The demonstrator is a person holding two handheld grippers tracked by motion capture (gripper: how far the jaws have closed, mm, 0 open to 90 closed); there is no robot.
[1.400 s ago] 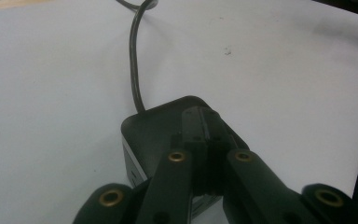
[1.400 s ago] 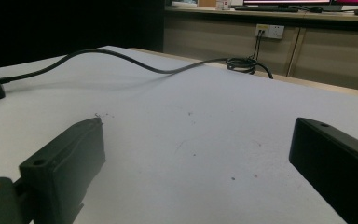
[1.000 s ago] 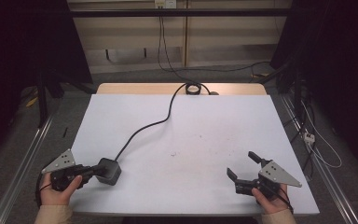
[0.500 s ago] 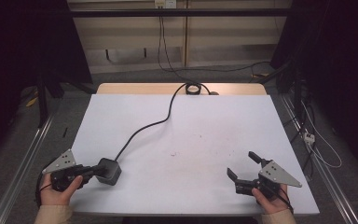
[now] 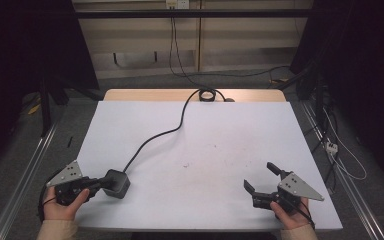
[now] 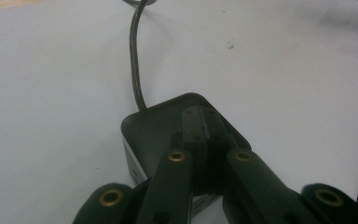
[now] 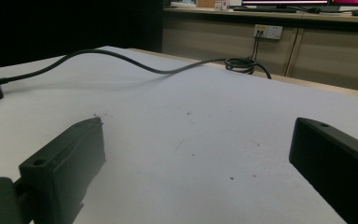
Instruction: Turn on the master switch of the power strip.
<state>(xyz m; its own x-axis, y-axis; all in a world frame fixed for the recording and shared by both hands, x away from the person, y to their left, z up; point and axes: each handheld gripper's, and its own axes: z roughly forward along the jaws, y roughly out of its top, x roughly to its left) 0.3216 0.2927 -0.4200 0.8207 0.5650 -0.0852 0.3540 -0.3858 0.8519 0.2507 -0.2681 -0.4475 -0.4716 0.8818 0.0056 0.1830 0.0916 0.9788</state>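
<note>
Black power adapter [image 5: 116, 183] with cable [image 5: 164, 133], near-left corner of white counter [image 5: 220, 125]: left tongs [image 5: 101, 184] closed together resting atop it; right tongs [image 5: 261, 178] apart, near-right corner.

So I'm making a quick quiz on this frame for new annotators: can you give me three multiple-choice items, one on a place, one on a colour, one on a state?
1. Where does the black box lie on the white table?
A. near left corner
B. far right corner
C. centre

2. What colour is the cable that runs from the box?
A. white
B. black
C. red

3. How does the right claw stand?
A. shut on the box
B. shut on the cable
C. open, holding nothing

Answers:
1. A: in the high view the box sits by the person's left hand, at the left claw.
2. B: it shows dark against the table up to the coil at the far edge.
3. C: the right gripper view shows its jaws wide apart over bare table.
</note>
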